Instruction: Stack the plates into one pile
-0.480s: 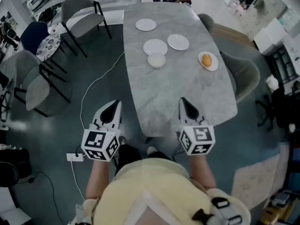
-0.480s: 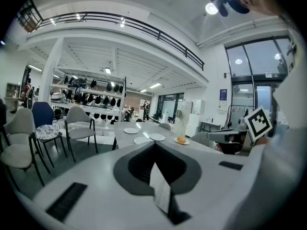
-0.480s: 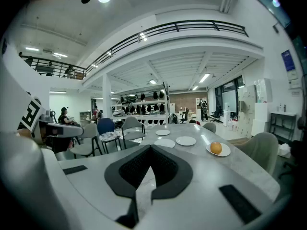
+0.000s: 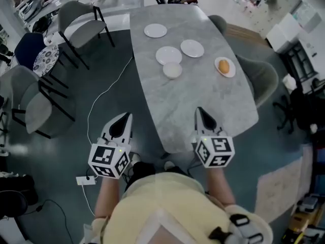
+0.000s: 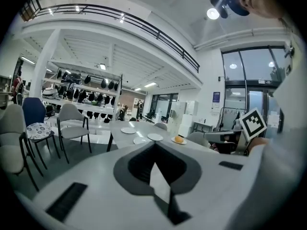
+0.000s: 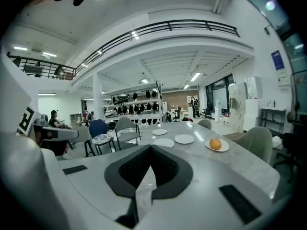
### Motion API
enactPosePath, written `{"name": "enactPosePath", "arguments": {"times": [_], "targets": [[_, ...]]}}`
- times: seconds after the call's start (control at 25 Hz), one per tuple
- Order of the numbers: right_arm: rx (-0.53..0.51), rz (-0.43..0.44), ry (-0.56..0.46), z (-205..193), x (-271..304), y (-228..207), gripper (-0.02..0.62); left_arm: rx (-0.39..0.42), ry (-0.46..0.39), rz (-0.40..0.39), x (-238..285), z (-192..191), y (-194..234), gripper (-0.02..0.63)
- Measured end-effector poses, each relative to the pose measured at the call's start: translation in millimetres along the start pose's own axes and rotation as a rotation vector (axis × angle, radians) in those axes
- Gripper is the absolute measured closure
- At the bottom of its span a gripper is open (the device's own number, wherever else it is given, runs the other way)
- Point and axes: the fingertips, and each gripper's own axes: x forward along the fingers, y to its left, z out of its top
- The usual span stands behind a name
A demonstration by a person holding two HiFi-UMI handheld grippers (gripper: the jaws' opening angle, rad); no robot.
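Observation:
Several white plates lie spread over the far half of the grey table (image 4: 203,111): one at the far end (image 4: 155,31), one in the middle (image 4: 168,55), one to its right (image 4: 192,48), a smaller dish (image 4: 172,70) nearer me, and a plate holding an orange (image 4: 225,66) at the right edge. My left gripper (image 4: 124,117) hangs shut over the floor, left of the table. The right gripper (image 4: 199,111) is shut above the table's near end, nothing in it. The plates show far ahead in the right gripper view (image 6: 184,139) and the left gripper view (image 5: 154,137).
Grey chairs (image 4: 81,17) and a blue chair (image 4: 29,43) stand left of the table; two more chairs (image 4: 264,80) sit on its right. A white cable (image 4: 101,98) and a power strip (image 4: 85,180) lie on the dark floor by my left side.
The view has shifted slightly, so the table and plates sit a little left and lower. Both grippers keep their places and stay shut.

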Motion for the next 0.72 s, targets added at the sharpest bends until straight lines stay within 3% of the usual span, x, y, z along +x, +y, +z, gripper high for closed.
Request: {"name": "enactPosePath", "arguments": {"times": [0.28,0.72], "targets": [[-0.037,-0.056,0.007,6.5,23.8,42.2,0.591,0.029,0.016,-0.042,-8.4,1.5,44.3,0.609],[-0.075,-0.040,0.015,8.9,66.2,117.2,0.588,0.035,0.033,-0.088,-12.3,1.3,105.7,0.609]]}}
